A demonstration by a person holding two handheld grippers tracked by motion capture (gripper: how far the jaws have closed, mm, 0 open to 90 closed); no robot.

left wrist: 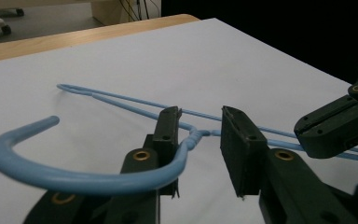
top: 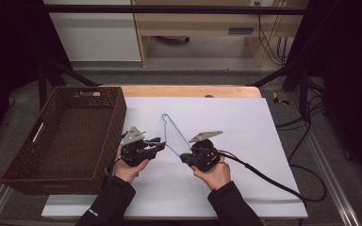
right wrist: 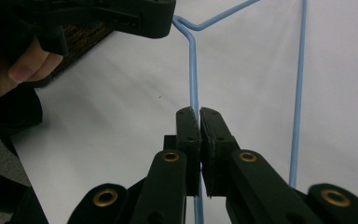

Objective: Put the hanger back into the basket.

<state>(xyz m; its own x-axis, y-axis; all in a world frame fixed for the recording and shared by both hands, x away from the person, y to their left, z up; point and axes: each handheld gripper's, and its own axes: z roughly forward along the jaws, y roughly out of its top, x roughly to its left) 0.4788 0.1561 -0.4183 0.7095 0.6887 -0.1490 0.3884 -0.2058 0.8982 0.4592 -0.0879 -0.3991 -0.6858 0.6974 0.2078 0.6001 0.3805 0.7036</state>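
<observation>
Between the two grippers, on the white sheet [top: 245, 141] that covers the table, lies a blue wire hanger [top: 168, 134]. The right gripper [top: 185, 157] clamps one of the hanger's straight arms: in the right gripper view its jaws are pressed together with the thin blue wire [right wrist: 194, 84] pinched between the pads, the wire running straight ahead from the tips to the twisted neck. The hanger's other long wire passes to the right of those jaws in that view, apart from them.

The left gripper [top: 161, 145] sits at the hanger's neck. In the left gripper view its jaws [left wrist: 200, 140] stand a narrow way apart, with the twisted neck [left wrist: 195, 136] lying in the gap close to the left-hand jaw; whether that pad touches the wire cannot be told, and the right-hand pad is clear of it. The curved hook [left wrist: 74, 175] sweeps out in front of the left-hand jaw and toward the camera. The right gripper's closed tips [left wrist: 326, 130] show just beyond, on the wire.

To the outer side of the left gripper, near the hand, stands a dark woven basket [top: 28, 174] at the edge of the sheet.
</observation>
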